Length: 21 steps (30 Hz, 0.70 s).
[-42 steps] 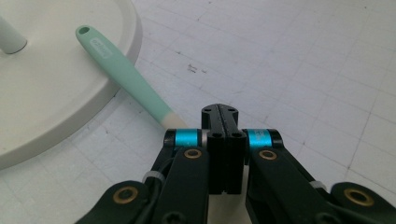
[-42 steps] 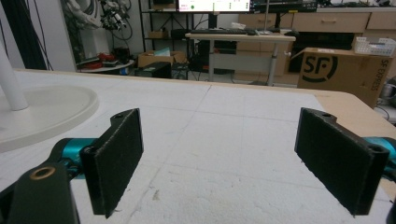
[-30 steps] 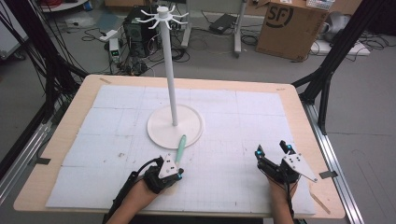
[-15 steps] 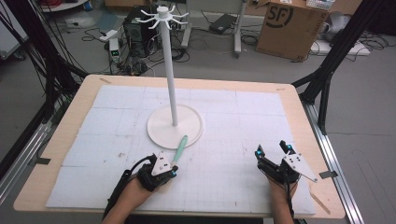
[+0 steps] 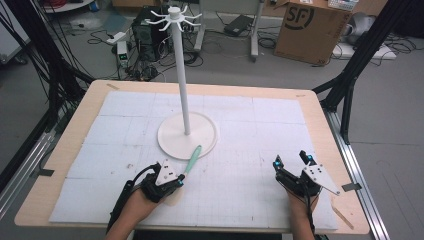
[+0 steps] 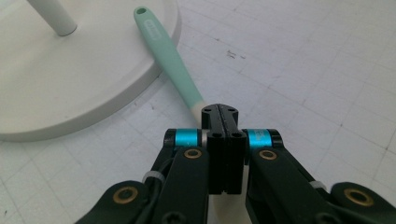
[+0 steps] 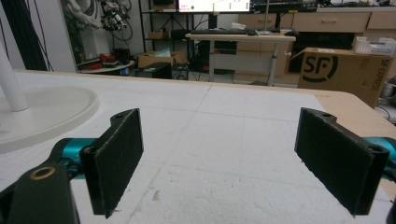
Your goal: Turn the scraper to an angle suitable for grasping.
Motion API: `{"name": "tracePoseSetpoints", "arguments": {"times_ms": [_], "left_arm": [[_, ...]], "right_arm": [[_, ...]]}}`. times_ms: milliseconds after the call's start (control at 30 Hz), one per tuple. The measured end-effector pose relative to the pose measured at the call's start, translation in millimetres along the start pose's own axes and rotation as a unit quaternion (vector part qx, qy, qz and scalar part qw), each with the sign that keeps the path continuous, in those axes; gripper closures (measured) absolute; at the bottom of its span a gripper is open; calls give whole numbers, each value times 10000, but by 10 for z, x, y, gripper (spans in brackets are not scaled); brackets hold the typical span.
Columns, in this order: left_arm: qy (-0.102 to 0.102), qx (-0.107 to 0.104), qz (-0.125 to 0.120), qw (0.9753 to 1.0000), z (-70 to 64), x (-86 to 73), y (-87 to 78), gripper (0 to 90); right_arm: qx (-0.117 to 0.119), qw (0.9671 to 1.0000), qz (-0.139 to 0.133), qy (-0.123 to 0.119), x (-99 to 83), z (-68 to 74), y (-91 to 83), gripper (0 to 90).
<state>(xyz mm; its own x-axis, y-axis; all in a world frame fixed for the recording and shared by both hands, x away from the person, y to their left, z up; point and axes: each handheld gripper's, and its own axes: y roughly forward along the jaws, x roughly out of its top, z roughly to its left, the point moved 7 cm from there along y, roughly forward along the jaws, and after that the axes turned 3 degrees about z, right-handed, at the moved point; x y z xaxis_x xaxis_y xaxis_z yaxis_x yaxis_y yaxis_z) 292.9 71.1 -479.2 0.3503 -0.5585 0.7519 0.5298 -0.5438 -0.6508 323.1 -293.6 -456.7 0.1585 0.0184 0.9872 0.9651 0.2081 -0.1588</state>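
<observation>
The left gripper (image 5: 178,181) sits low and left of centre in the high view, its jaws pressed together on the pale end of a spatula (image 5: 192,158). In the left gripper view the gripper (image 6: 219,112) pinches the cream part just below the mint-green handle (image 6: 168,58), which runs up and left so that its holed tip lies on the edge of the round white base (image 6: 70,88) of a stand. That stand (image 5: 181,70) rises as a thin white pole at the middle of the high view, with hooks at its top. The right gripper (image 5: 291,162) rests at the lower right on the white mat (image 5: 260,125) covering the desk (image 5: 330,130), jaws spread wide with nothing between them, well apart from the spatula.
</observation>
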Motion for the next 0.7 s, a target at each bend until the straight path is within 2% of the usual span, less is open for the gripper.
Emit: {"name": "tracePoseSetpoints", "arguments": {"times_ms": [133,167,200,267,367,400,467,533,600,700], "left_arm": [[-60,27,-92,9999,7,21,-22,898],[-83,17,-147,9999,10,31,-29,840],[-131,-18,-189,9997,16,38,-41,840],[-182,-56,-358,9992,33,60,-68,724],[-206,4,-676,9975,74,96,-127,566],[-257,60,-819,9963,93,111,-147,488],[-363,253,-993,9941,160,124,-196,454],[-508,359,-1196,9909,222,124,-241,447],[-696,499,-1361,9870,296,113,-280,375],[-894,685,-1597,9807,404,88,-331,353]], "right_arm": [[1,10000,-1,-17,0,-2,1,147],[-5,10000,-2,-13,0,-3,1,147],[-5,10000,-2,-13,0,-3,1,147],[2,10000,4,-23,-1,-3,1,147],[4,10000,5,-31,-1,-3,1,147],[4,10000,3,-25,-1,-3,1,147],[4,10000,11,-20,-2,-1,0,147],[4,10000,11,-20,-2,-1,0,147],[7,10000,4,-33,0,-2,2,147],[17,10000,5,-26,-1,1,1,147]]}}
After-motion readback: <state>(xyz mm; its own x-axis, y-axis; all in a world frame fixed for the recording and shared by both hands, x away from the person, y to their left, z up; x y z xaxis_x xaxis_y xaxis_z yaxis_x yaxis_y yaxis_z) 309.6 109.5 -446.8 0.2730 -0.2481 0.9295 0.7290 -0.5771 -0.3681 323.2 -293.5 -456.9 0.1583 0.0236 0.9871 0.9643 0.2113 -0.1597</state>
